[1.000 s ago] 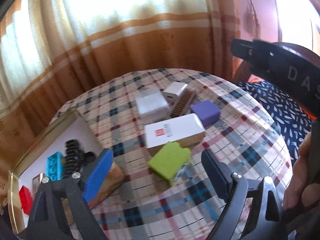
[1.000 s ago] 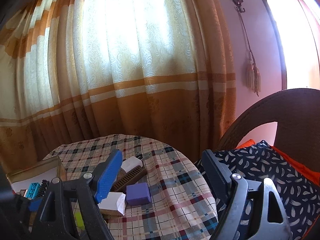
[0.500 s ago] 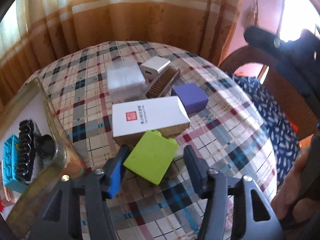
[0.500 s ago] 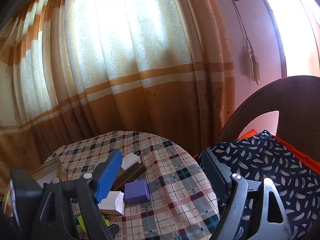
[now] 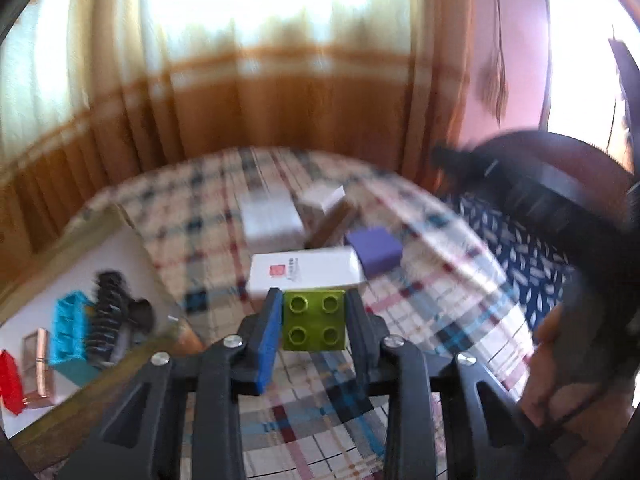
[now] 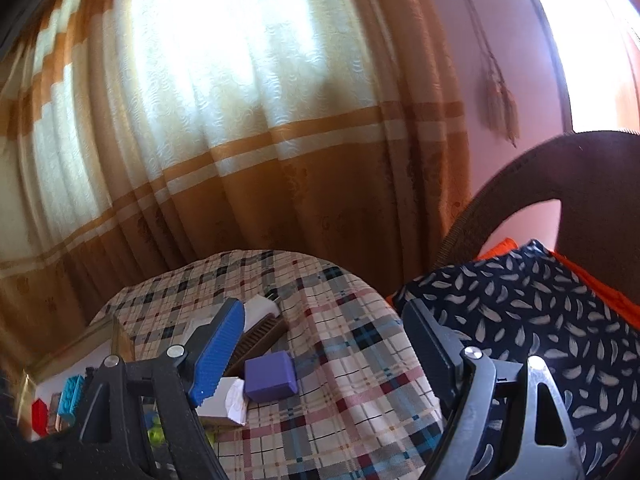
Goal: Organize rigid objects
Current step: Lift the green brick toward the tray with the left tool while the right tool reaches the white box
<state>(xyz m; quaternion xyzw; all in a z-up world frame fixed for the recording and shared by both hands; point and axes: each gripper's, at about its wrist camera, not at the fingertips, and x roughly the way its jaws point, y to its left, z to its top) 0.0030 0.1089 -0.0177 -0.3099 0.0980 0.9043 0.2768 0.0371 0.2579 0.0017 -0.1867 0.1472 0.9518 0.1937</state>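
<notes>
Green brick (image 5: pixel 314 320) now seemingly raised between jaws.

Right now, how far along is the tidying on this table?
Partly done. The tray already holds a teal brick, a black comb and a red piece. In hand: the left gripper is clamped on the green brick. The right gripper is open. Still on the tablecloth: the white box, purple block, a clear box and a brown comb.
</notes>
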